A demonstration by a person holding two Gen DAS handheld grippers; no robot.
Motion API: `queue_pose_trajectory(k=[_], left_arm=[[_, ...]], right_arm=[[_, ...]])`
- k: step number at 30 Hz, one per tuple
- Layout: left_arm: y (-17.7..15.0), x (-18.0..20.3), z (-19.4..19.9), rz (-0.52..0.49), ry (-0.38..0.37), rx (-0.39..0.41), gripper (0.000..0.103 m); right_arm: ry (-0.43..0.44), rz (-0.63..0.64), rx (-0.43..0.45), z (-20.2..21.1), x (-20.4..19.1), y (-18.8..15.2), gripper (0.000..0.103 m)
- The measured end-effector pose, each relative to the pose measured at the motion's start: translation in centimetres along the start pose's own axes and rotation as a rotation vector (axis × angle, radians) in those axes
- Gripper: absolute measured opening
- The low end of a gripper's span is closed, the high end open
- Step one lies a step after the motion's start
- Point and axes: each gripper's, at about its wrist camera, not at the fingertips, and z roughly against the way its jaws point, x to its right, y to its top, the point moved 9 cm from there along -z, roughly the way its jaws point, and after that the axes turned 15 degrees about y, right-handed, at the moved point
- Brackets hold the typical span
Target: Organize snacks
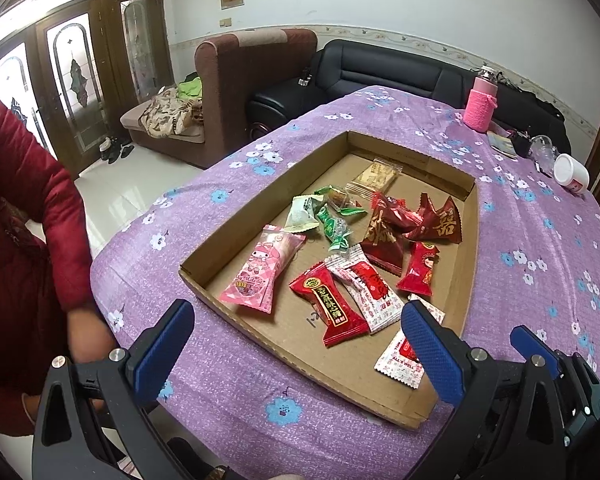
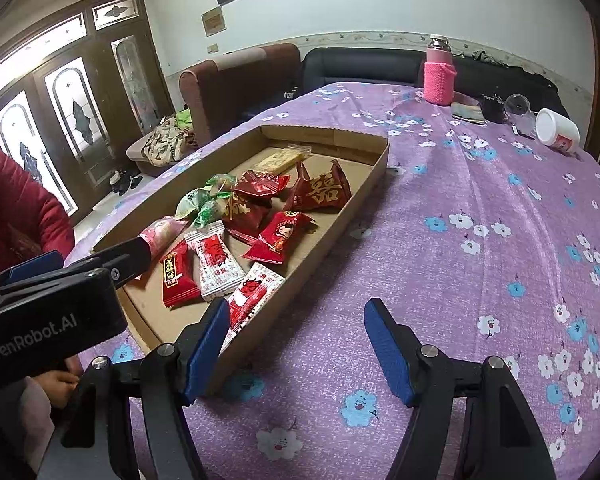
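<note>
A shallow cardboard tray point(image 1: 260, 188) point(image 2: 374, 178) lies on the purple flowered tablecloth and holds several wrapped snacks: a pink packet point(image 1: 256, 270), a red candy point(image 1: 332, 304) point(image 2: 178, 276), white-and-red packets point(image 1: 370, 286) point(image 2: 216, 262), green candies point(image 1: 332, 224) point(image 2: 206, 202), red pouches point(image 1: 436, 220) point(image 2: 320, 194) and a tan biscuit pack point(image 1: 374, 178). My left gripper point(image 1: 296, 328) is open and empty above the tray's near edge. My right gripper point(image 2: 296, 338) is open and empty, to the right of the tray's near corner; the left gripper's body point(image 2: 52, 312) shows at its left.
A pink-sleeved bottle point(image 1: 480, 104) point(image 2: 440, 76), a white jar on its side point(image 1: 572, 174) point(image 2: 558, 130), a clear cup point(image 2: 518, 108) and small dark items stand at the table's far right. Sofas stand behind the table. The person's red sleeve point(image 1: 32, 208) is at left.
</note>
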Motion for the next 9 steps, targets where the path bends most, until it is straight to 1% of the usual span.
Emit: queue_pose_trajectory(k=[6, 9], left_arm=[[0.01, -0.59, 0.08, 0.021, 0.001, 0.008, 0.103], [0.06, -0.49, 0.27, 0.016, -0.014, 0.008, 0.103]], right_arm=[[0.014, 0.019, 0.005, 0.17, -0.57, 0.03, 0.074], [0.006, 0.003, 0.019, 0.48, -0.14, 0.21, 0.074]])
